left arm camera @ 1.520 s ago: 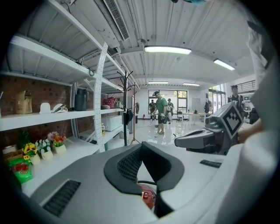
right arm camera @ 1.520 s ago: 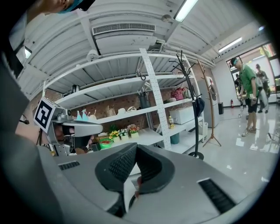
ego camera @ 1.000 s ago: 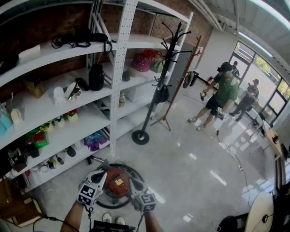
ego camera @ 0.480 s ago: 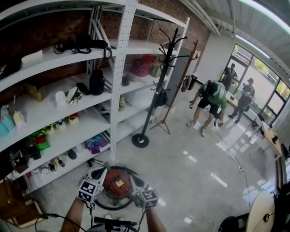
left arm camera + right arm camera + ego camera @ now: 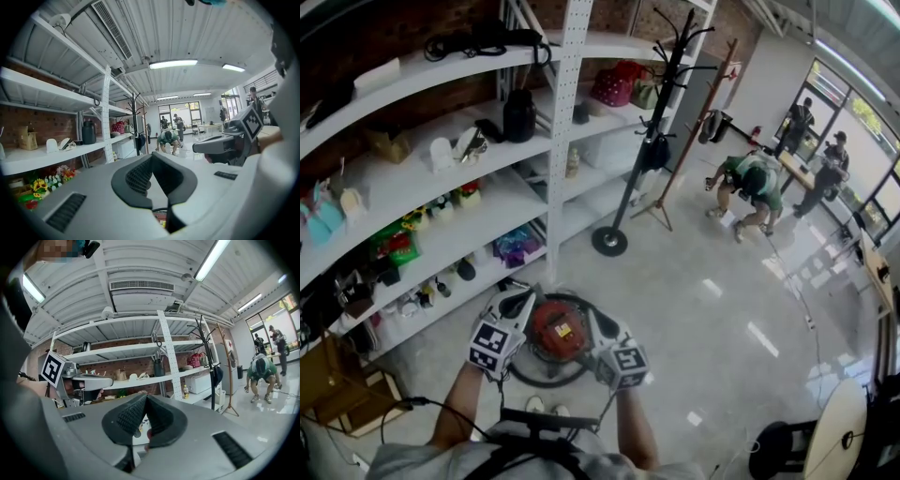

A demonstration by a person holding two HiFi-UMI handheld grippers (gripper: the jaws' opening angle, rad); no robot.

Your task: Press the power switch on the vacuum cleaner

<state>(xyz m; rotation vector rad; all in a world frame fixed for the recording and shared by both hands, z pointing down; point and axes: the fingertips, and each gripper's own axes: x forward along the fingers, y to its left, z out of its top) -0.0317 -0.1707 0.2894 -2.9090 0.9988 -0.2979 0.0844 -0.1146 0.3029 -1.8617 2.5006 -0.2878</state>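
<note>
A red canister vacuum cleaner (image 5: 559, 329) sits on the floor inside a loop of its black hose (image 5: 546, 377), right in front of the person's feet. The left gripper (image 5: 523, 300) hovers over its left side and the right gripper (image 5: 594, 321) over its right side, each with its marker cube nearer the person. Seen from the left gripper view, the left gripper (image 5: 151, 157) has its jaws meeting at the tips with nothing held; a sliver of red vacuum (image 5: 160, 217) shows beneath. The right gripper (image 5: 146, 398) is likewise shut and empty. I cannot make out the power switch.
A white shelving rack (image 5: 560, 141) full of small goods runs along the left. A black coat stand (image 5: 609, 241) and a wooden one (image 5: 661, 208) stand beyond the vacuum. A person in green (image 5: 752, 183) bends over at the back right, others behind. A cardboard box (image 5: 337, 389) sits lower left.
The view has shifted so the vacuum and both grippers sit higher in frame, the grippers slightly further apart. The person in green has walked further back and bent down.
</note>
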